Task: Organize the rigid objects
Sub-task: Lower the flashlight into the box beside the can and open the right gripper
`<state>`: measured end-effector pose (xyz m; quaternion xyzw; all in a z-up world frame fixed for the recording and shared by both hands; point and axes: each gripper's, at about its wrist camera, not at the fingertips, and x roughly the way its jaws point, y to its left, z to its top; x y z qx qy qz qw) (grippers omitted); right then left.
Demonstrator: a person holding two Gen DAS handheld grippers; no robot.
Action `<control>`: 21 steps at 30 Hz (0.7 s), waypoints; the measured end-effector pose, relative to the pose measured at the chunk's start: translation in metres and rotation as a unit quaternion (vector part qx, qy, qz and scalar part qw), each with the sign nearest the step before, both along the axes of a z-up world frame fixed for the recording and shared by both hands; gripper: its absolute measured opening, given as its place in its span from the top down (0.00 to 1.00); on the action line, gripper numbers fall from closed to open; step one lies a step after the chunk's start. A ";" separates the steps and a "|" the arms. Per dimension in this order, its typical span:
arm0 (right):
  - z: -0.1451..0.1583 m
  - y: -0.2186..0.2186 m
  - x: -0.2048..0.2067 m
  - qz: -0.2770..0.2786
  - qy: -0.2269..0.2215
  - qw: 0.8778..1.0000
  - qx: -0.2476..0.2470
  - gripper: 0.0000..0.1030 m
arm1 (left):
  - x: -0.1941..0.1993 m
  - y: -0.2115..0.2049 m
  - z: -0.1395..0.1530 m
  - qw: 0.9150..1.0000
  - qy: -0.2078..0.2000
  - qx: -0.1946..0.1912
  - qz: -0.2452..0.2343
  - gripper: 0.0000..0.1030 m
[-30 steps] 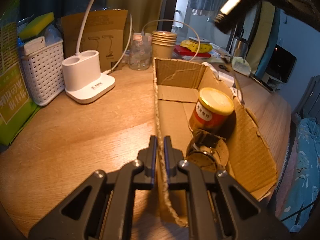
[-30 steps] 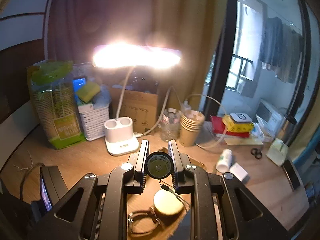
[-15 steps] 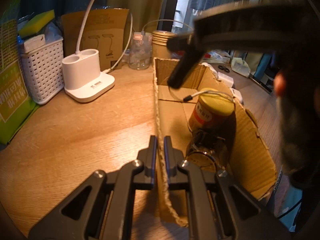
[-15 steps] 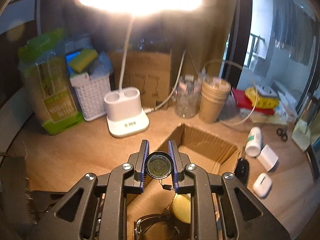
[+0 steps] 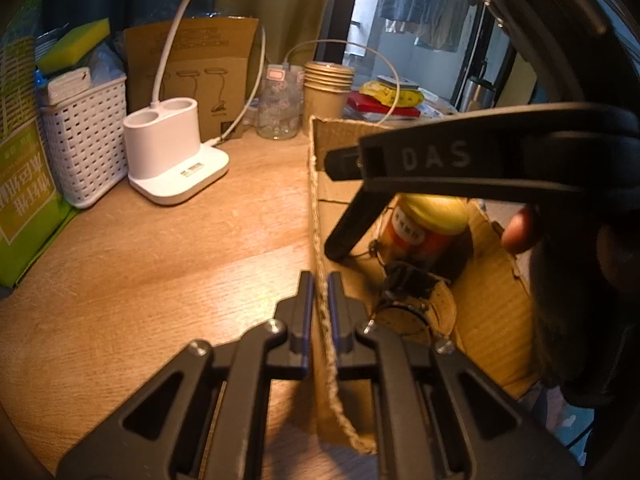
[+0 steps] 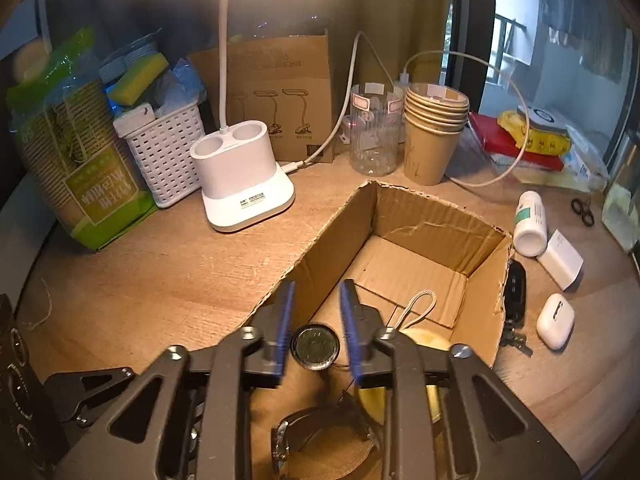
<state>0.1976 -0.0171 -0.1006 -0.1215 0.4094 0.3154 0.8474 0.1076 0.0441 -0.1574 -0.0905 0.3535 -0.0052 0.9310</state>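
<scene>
An open cardboard box [image 6: 432,216] sits on the wooden desk. My left gripper [image 5: 319,280] is shut on the box's left wall [image 5: 320,216]. Inside the box stand a yellow-lidded jar [image 5: 428,224] and a wristwatch [image 5: 408,300]. My right gripper [image 6: 316,300] hangs over the box with its jaws apart. A black flashlight [image 6: 316,346] sits between them with a gap on each side, its lens facing me and its lanyard [image 6: 416,310] trailing into the box. The flashlight body [image 5: 356,224] slants down into the box in the left wrist view.
A white lamp base [image 6: 244,188], a white basket [image 6: 164,156], stacked paper cups [image 6: 432,132] and a clear jar [image 6: 374,136] stand behind the box. To its right lie a white bottle [image 6: 530,218], a car key [image 6: 514,292], an earbud case [image 6: 555,320] and a charger [image 6: 560,258].
My right gripper came down over the box with the flashlight and its jaws opened, leaving the flashlight loose between them. The left gripper kept its hold on the box wall.
</scene>
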 end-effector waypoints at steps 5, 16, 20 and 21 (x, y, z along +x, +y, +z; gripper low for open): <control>0.005 -0.002 -0.016 0.015 -0.012 1.000 -0.004 0.66 | 0.000 0.000 0.000 1.000 0.000 0.000 0.001 0.93; 0.004 -0.036 -0.033 0.003 -0.006 1.000 0.013 0.66 | 0.000 0.001 0.001 1.000 -0.001 0.001 0.003 0.93; 0.000 -0.052 -0.039 -0.009 -0.009 1.000 0.006 0.66 | 0.001 0.001 0.000 1.000 -0.001 0.003 0.003 0.93; 0.000 -0.058 -0.040 -0.015 -0.011 1.000 0.004 0.66 | 0.000 0.001 0.000 1.000 0.000 0.003 0.003 0.93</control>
